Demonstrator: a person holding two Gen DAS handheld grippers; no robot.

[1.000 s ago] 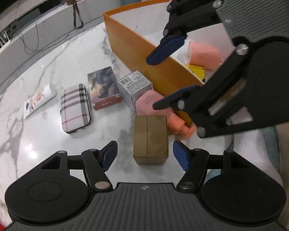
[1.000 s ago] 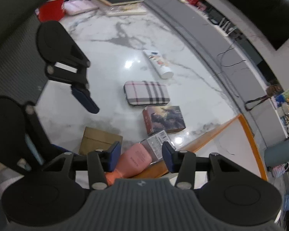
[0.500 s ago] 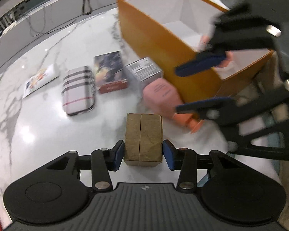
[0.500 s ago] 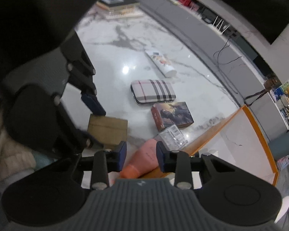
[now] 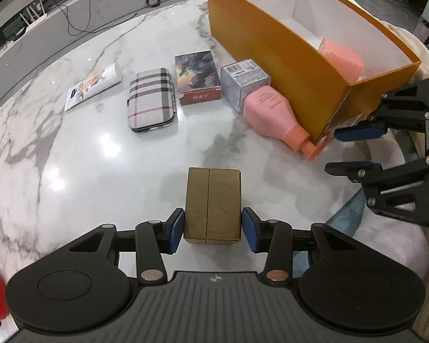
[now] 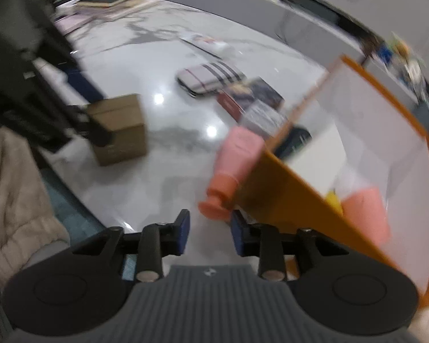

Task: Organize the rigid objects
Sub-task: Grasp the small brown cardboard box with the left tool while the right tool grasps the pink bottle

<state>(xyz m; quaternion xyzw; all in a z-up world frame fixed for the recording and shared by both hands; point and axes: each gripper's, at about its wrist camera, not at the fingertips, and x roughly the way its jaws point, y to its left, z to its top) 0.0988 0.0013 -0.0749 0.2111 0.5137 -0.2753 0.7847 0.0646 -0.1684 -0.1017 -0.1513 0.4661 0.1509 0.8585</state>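
The left gripper (image 5: 213,230) was clamped on the brown box (image 5: 213,203), which stood on the marble table (image 5: 100,154). The right gripper (image 6: 209,233), jaws just widening and empty, hung apart just short of the pink bottle (image 6: 234,163). That bottle lay against the orange box (image 5: 271,45), past a silver carton (image 5: 244,81), a plaid case (image 5: 151,98) and a tube (image 5: 93,90).

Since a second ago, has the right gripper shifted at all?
Yes. The right gripper has dropped from over the orange box to its near corner, beside the pink bottle's cap, jaws reopening, empty.
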